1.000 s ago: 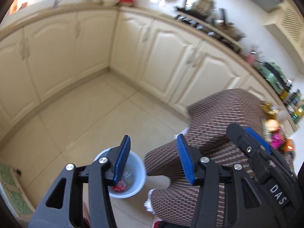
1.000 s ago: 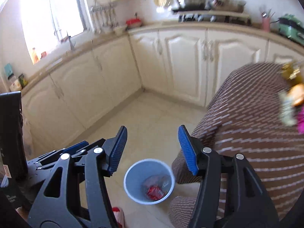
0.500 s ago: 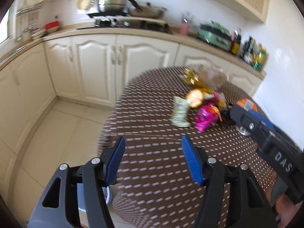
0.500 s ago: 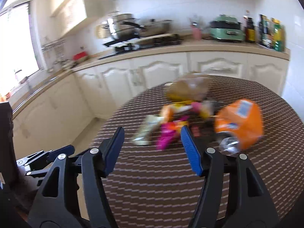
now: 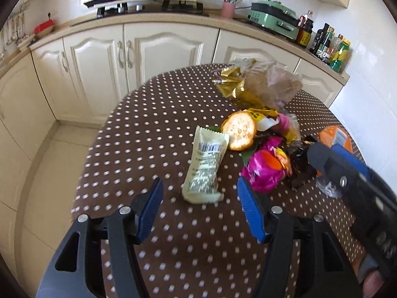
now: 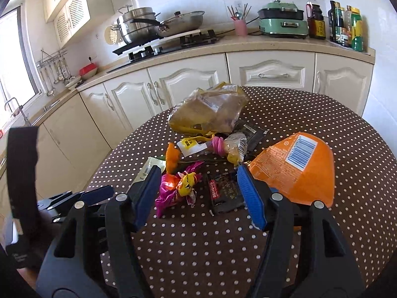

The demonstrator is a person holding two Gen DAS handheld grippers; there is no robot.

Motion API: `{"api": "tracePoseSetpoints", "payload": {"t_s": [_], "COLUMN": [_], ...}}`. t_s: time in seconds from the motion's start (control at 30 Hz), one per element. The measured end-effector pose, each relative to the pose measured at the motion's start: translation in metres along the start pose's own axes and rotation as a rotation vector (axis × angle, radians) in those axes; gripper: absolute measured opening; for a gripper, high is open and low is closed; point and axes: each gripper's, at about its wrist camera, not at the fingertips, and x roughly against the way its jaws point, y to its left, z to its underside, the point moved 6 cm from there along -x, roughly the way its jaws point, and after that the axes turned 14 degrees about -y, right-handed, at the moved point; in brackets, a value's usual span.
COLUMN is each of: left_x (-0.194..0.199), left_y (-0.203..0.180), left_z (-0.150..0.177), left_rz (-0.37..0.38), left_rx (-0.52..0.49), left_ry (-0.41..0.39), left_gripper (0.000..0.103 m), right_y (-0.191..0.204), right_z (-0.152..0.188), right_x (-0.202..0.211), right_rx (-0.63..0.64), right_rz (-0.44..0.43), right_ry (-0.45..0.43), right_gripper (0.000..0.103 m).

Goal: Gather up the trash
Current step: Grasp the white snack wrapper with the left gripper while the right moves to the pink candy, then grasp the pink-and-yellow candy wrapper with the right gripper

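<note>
A heap of trash lies on the round table with a brown dotted cloth (image 5: 148,136). My left gripper (image 5: 199,182) hovers open over a cream wrapper (image 5: 206,164), its pads clear of it. Beyond lie an orange round slice (image 5: 239,130), a pink wrapper (image 5: 266,168), a gold wrapper (image 5: 230,84) and a clear bag (image 5: 275,84). My right gripper (image 6: 198,173) hangs over the pink wrapper (image 6: 176,188) and a black sachet (image 6: 224,191). Its jaws are opening and grip nothing. An orange bag (image 6: 295,171) lies just to its right.
Cream cabinets (image 6: 193,84) run behind the table under a counter with a stove and pots (image 6: 158,24), a green appliance (image 6: 282,22) and bottles (image 6: 347,24). Tiled floor (image 5: 49,173) shows to the table's left. The left gripper's body (image 6: 96,193) sits low left.
Both grippers swung from above the blue bin on the floor up over the table. The bin has left both views and the trash heap has come in. Both jaws stand slightly wider.
</note>
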Motion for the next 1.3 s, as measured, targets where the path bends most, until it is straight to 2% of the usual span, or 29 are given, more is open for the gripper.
{"api": "tracePoseSetpoints", "payload": {"t_s": [0.07, 0.1, 0.13, 0.17, 0.27, 0.4, 0.43, 0.67, 0.77, 0.8, 0.83, 0.87, 0.9, 1.3], "left_x": [-0.008, -0.009, -0.009, -0.009, -0.006, 0.007, 0.013, 0.029, 0.037, 0.04, 0.043, 0.045, 0.048, 0.08], "left_y": [0.0, 0.0, 0.0, 0.001, 0.005, 0.016, 0.021, 0.038, 0.041, 0.042, 0.044, 0.044, 0.045, 0.051], "left_z": [0.0, 0.0, 0.0, 0.0, -0.001, 0.0, 0.001, 0.007, 0.01, 0.012, 0.013, 0.015, 0.016, 0.034], "left_rz": [-0.004, -0.018, -0.031, -0.04, -0.012, -0.041, -0.033, -0.027, -0.019, -0.01, -0.007, -0.007, -0.003, 0.047], "left_rx": [0.018, 0.005, -0.007, -0.012, 0.018, 0.032, 0.049, 0.085, 0.088, 0.089, 0.089, 0.091, 0.096, 0.11], "left_ry": [0.001, -0.008, -0.013, -0.018, -0.031, -0.068, -0.077, -0.088, -0.099, -0.104, -0.106, -0.109, -0.116, -0.143], "left_gripper": [0.06, 0.054, 0.046, 0.028, 0.021, 0.016, 0.009, 0.009, 0.008, 0.008, 0.008, 0.008, 0.008, 0.006], "right_y": [-0.001, -0.001, 0.0, 0.001, 0.003, 0.008, 0.012, 0.045, 0.047, 0.046, 0.044, 0.043, 0.043, 0.05], "right_z": [0.003, 0.004, 0.004, 0.004, 0.006, 0.005, 0.005, 0.019, 0.027, 0.03, 0.031, 0.031, 0.032, 0.03], "right_x": [-0.006, -0.008, -0.009, -0.01, -0.012, -0.011, -0.011, -0.025, -0.035, -0.039, -0.04, -0.04, -0.041, -0.007], "right_rx": [0.0, 0.002, 0.005, 0.014, 0.026, 0.053, 0.063, 0.176, 0.209, 0.206, 0.202, 0.2, 0.2, 0.168], "right_rz": [-0.004, -0.005, -0.004, -0.003, -0.008, -0.004, -0.007, -0.019, 0.004, 0.004, 0.008, 0.01, 0.007, -0.04], "right_ry": [0.013, 0.017, 0.017, 0.017, 0.022, 0.02, 0.023, 0.1, 0.134, 0.154, 0.162, 0.163, 0.167, 0.088], "right_gripper": [0.064, 0.064, 0.064, 0.064, 0.064, 0.064, 0.064, 0.064, 0.064, 0.059, 0.048, 0.04, 0.038, 0.037]}}
